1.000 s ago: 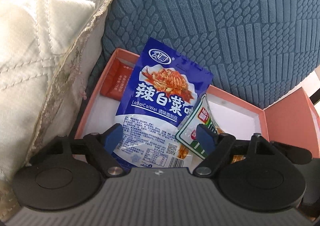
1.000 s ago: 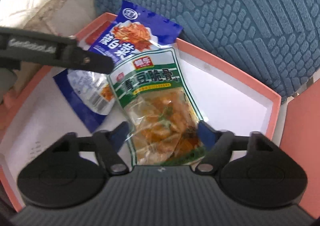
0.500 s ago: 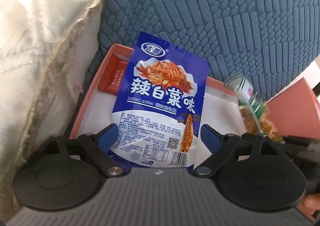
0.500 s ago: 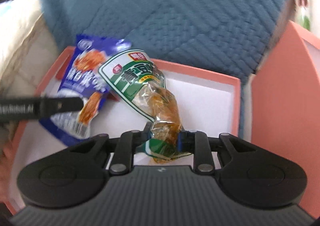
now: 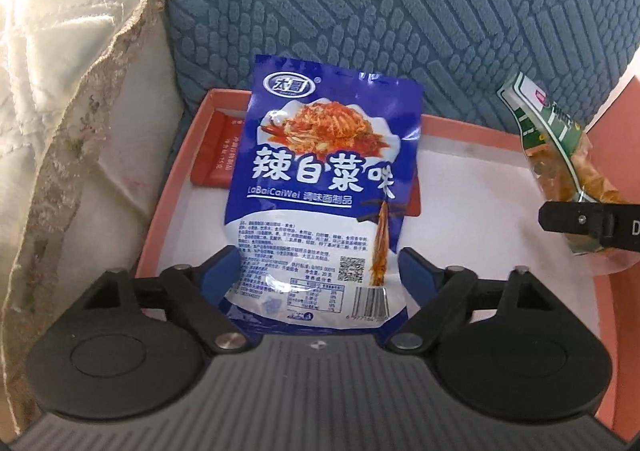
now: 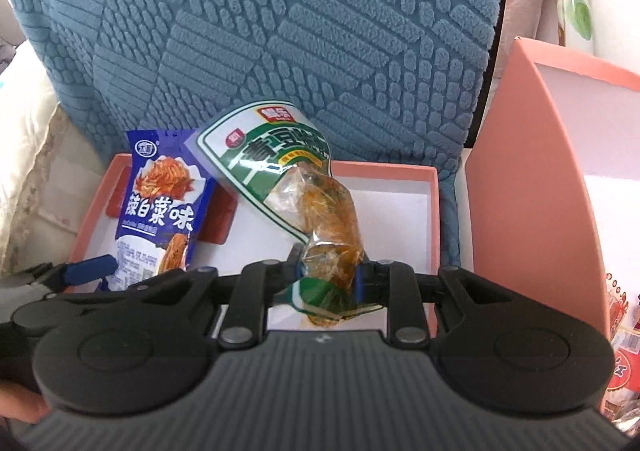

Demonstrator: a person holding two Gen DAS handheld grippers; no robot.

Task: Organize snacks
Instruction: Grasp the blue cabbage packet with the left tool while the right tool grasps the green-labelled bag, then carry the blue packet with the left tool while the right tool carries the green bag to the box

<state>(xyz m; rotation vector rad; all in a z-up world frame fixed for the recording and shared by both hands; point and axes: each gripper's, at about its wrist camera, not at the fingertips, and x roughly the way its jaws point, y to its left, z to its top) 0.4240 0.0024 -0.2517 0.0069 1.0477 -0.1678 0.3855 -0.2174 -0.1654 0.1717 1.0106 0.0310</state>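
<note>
Over the pink box (image 6: 434, 211), right tool (image 6: 329, 277) tilts down, clamping the green packet (image 6: 280, 167).

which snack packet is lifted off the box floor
The green packet, pinched in the right gripper. The blue packet and red packet lie in the box.

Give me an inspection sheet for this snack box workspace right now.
Surface: pink box with a white floor, set against a blue cushion.
Job's things: blue snack packet lying in the box on a red packet; green snack packet lifted above the box.
Clutter: more snack packs at far right.
Grippers: right gripper shut on the green snack packet; left gripper closing, fingers straddling the blue packet's lower end, not yet pressing.
Cables: nothing seen.
Surroundings: cream quilted cushion; pink lid standing at right.
</note>
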